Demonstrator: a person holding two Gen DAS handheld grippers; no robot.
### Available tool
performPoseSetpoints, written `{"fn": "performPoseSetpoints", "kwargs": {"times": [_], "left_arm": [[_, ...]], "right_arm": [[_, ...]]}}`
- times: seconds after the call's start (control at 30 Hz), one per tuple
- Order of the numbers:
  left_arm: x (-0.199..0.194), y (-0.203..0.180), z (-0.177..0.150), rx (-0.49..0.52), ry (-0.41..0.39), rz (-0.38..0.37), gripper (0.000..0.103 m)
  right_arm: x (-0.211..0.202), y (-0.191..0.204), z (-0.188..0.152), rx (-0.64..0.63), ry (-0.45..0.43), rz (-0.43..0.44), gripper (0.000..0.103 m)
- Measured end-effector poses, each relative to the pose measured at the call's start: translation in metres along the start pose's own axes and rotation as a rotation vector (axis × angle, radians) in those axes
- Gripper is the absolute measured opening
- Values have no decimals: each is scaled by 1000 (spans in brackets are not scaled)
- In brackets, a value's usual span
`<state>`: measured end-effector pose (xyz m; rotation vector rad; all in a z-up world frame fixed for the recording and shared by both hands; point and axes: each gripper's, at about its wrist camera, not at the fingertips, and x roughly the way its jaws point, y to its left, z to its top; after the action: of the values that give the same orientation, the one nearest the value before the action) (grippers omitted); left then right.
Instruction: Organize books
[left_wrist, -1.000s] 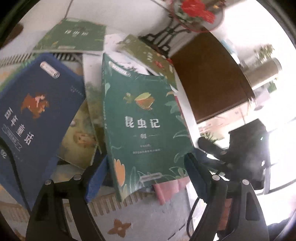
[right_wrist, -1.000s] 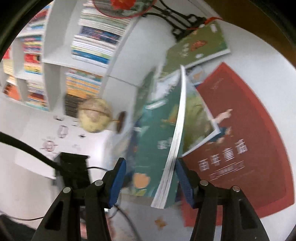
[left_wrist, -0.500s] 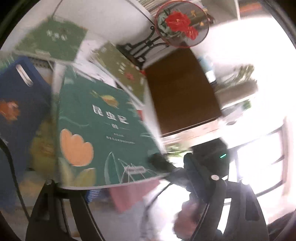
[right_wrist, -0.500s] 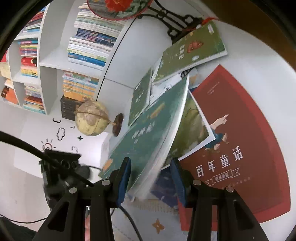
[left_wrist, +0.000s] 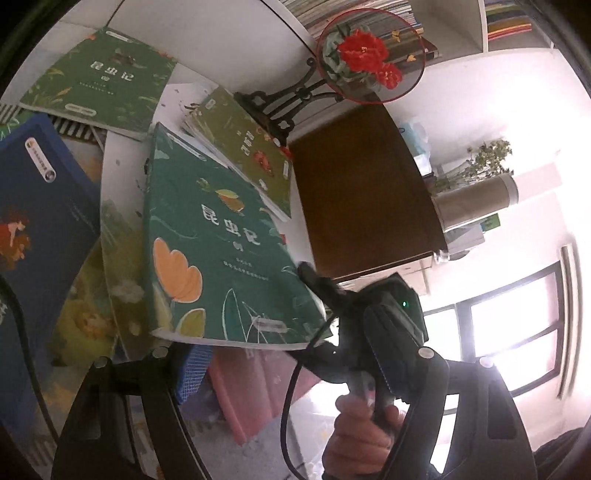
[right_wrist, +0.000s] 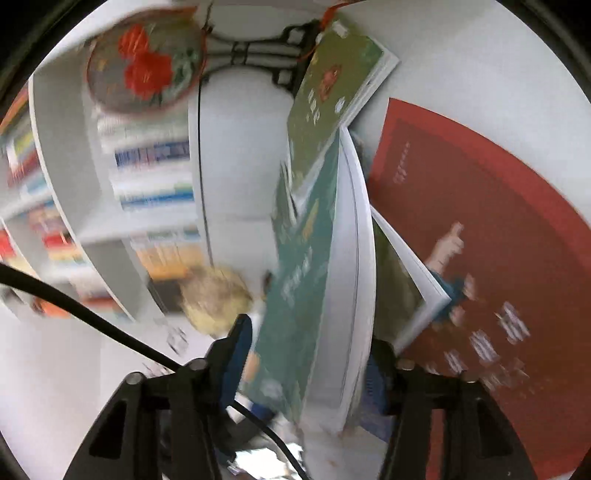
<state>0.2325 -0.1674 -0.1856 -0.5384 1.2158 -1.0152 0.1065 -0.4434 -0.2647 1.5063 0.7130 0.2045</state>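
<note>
Since a second ago, the teal book has tipped up onto its side, and the right gripper has closed its two fingers on the book's near corner. The book's long side runs away from that gripper toward the red flower fan. From the left wrist view, the same teal book lies lifted above the pile, just beside the fan's black stand. Around it lie two green books, one blue book and one red book. The left gripper is spread wide, holding nothing.
</note>
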Motion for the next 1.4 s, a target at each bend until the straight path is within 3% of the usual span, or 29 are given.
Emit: {"fn": "performPoseSetpoints", "kwargs": {"times": [0.03, 0.07, 0.17, 0.47, 0.63, 0.77, 0.8, 0.87, 0.93, 1.0, 1.1, 1.23, 1.4], "left_arm": [[0, 2, 1, 2, 3, 9, 75], [-1, 3, 1, 6, 7, 21, 75], [0, 11, -2, 21, 34, 69, 75], [-6, 55, -36, -125, 117, 25, 75], [23, 41, -42, -84, 205, -21, 76], [14, 16, -47, 12, 142, -76, 75], [11, 10, -47, 48, 128, -57, 75], [7, -6, -51, 176, 101, 57, 75], [12, -23, -59, 338, 115, 220, 73], [17, -31, -68, 451, 127, 307, 71], [14, -28, -75, 473, 148, 331, 71], [1, -24, -92, 478, 156, 335, 69], [-37, -24, -105, 452, 102, 371, 69]], "right_arm": [[4, 1, 1, -2, 5, -24, 18], [8, 3, 0, -14, 19, -57, 13], [9, 8, -7, -28, 36, -86, 9], [-38, 7, -29, 3, 79, -102, 8], [-58, 1, -50, 10, 132, -115, 8], [-65, 8, -52, -67, 118, -205, 9], [-65, 13, -53, -105, 122, -227, 9], [-62, 27, -58, -191, 152, -253, 13], [-53, 46, -66, -307, 197, -295, 14], [-43, 66, -77, -450, 213, -380, 14], [-25, 78, -94, -629, 251, -516, 15], [-12, 81, -121, -850, 301, -607, 15], [-5, 87, -143, -918, 352, -552, 15]]}}
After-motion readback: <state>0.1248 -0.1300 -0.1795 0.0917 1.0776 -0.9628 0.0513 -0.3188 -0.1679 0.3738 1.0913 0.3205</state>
